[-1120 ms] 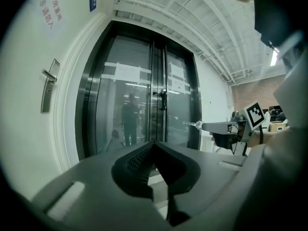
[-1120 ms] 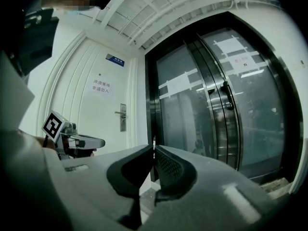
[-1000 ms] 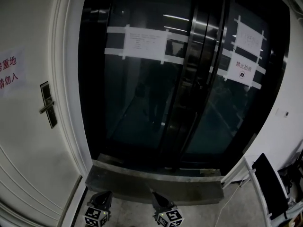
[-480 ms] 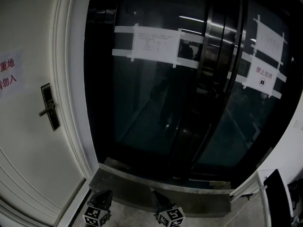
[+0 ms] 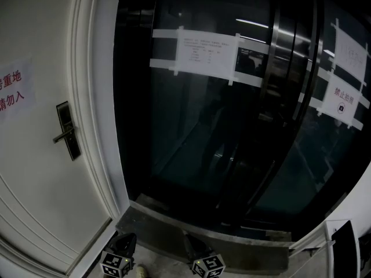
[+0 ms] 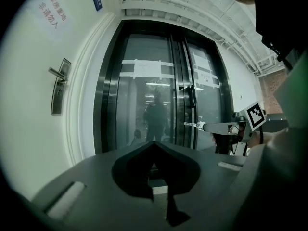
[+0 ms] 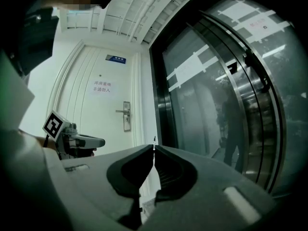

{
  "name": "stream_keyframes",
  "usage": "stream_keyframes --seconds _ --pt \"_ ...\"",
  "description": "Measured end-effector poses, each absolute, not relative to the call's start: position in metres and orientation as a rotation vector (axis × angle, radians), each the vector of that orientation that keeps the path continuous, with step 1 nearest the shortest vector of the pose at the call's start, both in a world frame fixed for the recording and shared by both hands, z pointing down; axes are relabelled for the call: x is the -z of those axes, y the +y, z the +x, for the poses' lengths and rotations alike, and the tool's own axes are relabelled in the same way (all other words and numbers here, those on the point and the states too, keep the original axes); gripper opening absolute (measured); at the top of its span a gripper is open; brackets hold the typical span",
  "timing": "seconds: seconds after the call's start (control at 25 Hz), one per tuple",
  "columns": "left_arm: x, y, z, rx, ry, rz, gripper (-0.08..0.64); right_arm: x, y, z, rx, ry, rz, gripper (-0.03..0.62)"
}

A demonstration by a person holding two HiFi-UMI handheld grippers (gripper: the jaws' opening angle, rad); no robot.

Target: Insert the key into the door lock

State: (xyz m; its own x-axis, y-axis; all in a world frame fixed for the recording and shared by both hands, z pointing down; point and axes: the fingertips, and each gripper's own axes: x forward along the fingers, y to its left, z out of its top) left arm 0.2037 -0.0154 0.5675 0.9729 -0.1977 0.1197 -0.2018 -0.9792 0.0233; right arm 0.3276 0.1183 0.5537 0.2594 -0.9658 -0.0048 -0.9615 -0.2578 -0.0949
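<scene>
The lock plate with its lever handle (image 5: 68, 131) sits on the white door (image 5: 35, 172) at the left of the head view. It also shows as the lock plate (image 6: 58, 86) in the left gripper view and the lock plate (image 7: 126, 115) in the right gripper view. My right gripper (image 5: 188, 237) is shut on a thin metal key (image 7: 154, 140) that pokes out of its tips. From the left gripper view the key (image 6: 193, 124) points toward the glass. My left gripper (image 5: 127, 238) is shut with nothing in it. Both hang low, well short of the lock.
Dark double glass doors (image 5: 232, 114) with taped paper notices (image 5: 207, 54) fill the middle and right. A stone threshold step (image 5: 174, 233) lies in front of them. A white moulded door frame (image 5: 101, 109) separates the glass from the white door, which bears a red-lettered sign (image 5: 11, 91).
The head view has swung left: the lock plate and the glass doors have shifted right in the picture. Both grippers stay low at the bottom edge, still shut.
</scene>
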Motion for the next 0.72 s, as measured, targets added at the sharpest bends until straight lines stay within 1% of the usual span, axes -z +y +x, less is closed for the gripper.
stream_keyframes --seconds 0.28,0.48,0.72 --pt "-0.594 -0.069 0.207 -0.224 -0.417 3.056 0.002 -0.567 0.068 0.351 0.085 1.907 -2.41 0.011" --pt "-0.575 -0.108 0.224 -0.208 -0.437 3.053 0.002 -0.555 0.016 0.361 0.091 1.937 -2.362 0.01" --pt "-0.576 -0.168 0.236 -0.212 -0.479 3.049 0.002 -0.545 -0.047 0.371 0.08 1.989 -2.329 0.01"
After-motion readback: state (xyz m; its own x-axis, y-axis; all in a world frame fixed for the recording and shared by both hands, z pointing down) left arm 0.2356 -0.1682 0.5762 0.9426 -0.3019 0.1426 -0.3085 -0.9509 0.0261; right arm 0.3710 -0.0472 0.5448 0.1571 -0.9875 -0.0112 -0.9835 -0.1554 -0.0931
